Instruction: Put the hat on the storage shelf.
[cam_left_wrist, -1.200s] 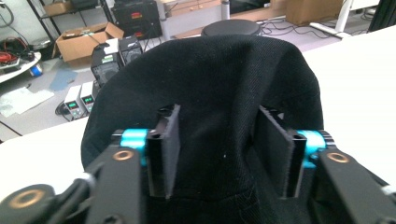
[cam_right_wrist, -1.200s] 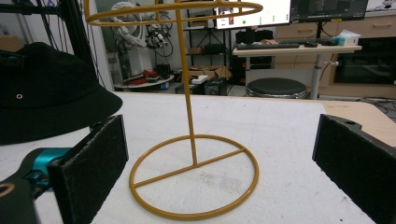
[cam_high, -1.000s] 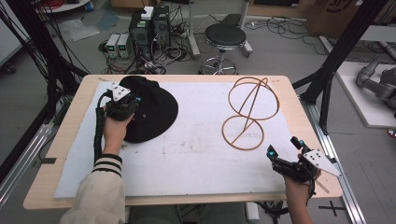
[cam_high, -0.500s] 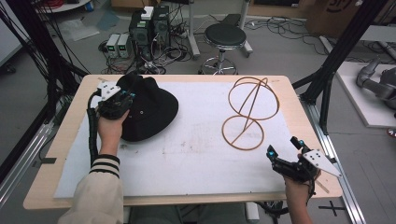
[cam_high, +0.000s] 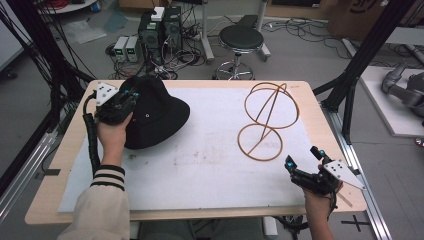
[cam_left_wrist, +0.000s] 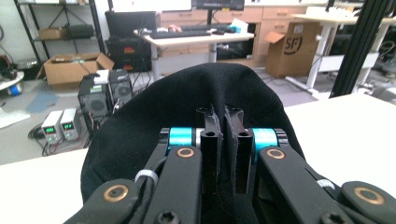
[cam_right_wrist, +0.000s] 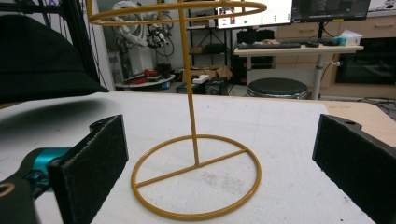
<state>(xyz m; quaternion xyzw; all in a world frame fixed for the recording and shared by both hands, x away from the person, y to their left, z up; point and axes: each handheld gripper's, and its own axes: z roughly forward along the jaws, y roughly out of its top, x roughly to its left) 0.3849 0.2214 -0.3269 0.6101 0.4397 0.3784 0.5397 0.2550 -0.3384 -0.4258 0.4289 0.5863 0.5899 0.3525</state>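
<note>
High view had the left gripper (cam_high: 131, 96) at the upper left of the frame, jaws pressed together on the black hat (cam_high: 157, 117), pinching its cloth at the table's (cam_high: 210, 209) far left end. Lower right, the right gripper (cam_high: 300, 162) sat with jaws spread wide, nothing between them, facing the yellow wire stand (cam_high: 265, 120) right of centre.

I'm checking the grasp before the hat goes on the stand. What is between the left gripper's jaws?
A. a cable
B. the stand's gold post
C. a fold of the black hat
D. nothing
C: in the left gripper view the left gripper pinches black hat fabric.
</note>
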